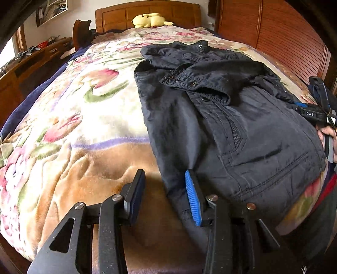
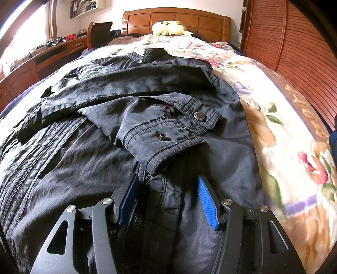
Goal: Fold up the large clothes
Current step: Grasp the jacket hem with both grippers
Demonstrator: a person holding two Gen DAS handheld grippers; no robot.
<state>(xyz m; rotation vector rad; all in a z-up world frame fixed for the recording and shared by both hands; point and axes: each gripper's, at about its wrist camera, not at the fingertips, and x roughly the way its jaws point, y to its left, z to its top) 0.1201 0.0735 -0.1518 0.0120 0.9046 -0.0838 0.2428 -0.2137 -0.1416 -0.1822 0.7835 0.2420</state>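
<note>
Left gripper: nearest the left wrist lens, jaws spread wide and holding nothing; the blue-padded finger lies against the jacket's near left edge, the other finger over bare blanket.
Right gripper: jaws open wide over the jacket's lower front, straddling the zipper line, with fabric between the pads but not pinched.
Jacket: a dark, zip-front garment lying on the bed, collar toward the headboard, hem toward the cameras; it sits on the right half of the bed as the left wrist view shows it.
Sleeves: both folded inward across the chest; one snap-buttoned cuff rests just ahead of the right gripper's fingers.
Blanket: floral plush in cream, pink and tan, covering the bed beneath the jacket.
Headboard: wooden, at the far end, with a yellow plush toy resting before it.
Desk: a wooden surface along the left wall, carrying small items too distant to identify.
</note>
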